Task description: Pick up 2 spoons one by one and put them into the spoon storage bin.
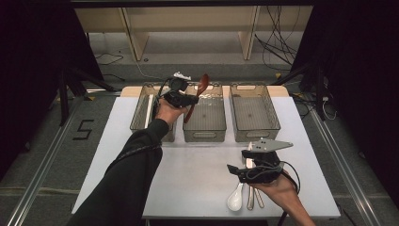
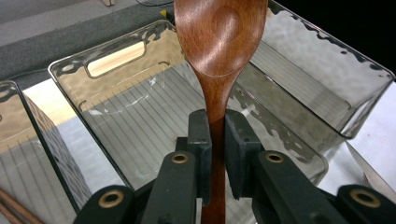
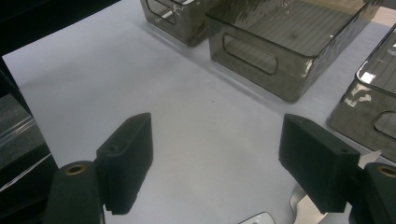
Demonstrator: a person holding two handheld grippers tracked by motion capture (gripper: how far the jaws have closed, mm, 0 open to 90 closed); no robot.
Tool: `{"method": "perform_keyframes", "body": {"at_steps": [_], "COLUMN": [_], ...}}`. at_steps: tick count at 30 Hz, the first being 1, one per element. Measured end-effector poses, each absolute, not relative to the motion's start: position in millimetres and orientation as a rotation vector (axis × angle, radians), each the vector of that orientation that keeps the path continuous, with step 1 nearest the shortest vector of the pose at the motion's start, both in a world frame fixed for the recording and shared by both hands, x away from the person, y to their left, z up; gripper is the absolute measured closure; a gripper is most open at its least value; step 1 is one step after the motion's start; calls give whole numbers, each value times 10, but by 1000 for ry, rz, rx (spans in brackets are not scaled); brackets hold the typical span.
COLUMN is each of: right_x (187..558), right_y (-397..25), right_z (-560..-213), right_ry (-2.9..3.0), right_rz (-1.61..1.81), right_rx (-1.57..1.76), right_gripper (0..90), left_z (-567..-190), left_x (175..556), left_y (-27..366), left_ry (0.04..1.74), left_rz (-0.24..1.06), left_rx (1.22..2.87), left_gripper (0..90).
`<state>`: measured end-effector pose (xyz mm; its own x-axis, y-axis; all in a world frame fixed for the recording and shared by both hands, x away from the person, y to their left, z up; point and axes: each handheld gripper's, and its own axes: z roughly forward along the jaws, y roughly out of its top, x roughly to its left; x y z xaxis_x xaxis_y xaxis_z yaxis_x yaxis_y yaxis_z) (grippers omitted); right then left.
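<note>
the wooden spoon sits clamped by its handle in your left gripper, bowl up, over the middle bin of three at the far side of the table. your right gripper hovers at the near right, jaws wide apart, just beside a white spoon and metal cutlery.

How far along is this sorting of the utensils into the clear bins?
Partway, it seems. The left clear plastic bin already holds long pale sticks. In hand: the left claw grips a brown wooden spoon above the middle clear plastic bin. Left: a white ceramic spoon and metal cutlery lie on the white table by the open right claw.
</note>
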<state>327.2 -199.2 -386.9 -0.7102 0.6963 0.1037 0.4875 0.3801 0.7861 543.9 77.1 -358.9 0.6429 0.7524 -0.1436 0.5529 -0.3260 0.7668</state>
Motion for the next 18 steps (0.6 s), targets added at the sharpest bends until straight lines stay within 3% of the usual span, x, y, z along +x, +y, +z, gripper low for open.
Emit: {"method": "perform_keyframes", "body": {"at_steps": [18], "right_x": [3272], "right_y": [-1996], "right_z": [-3866], "right_ry": [2397], "right_rz": [1239], "right_rx": [1047], "right_gripper": [270], "left_z": [-3721], "left_x": [5475], "left_y": [701], "left_ry": [1056], "left_rz": [314], "left_rx": [2034], "left_gripper": [797]}}
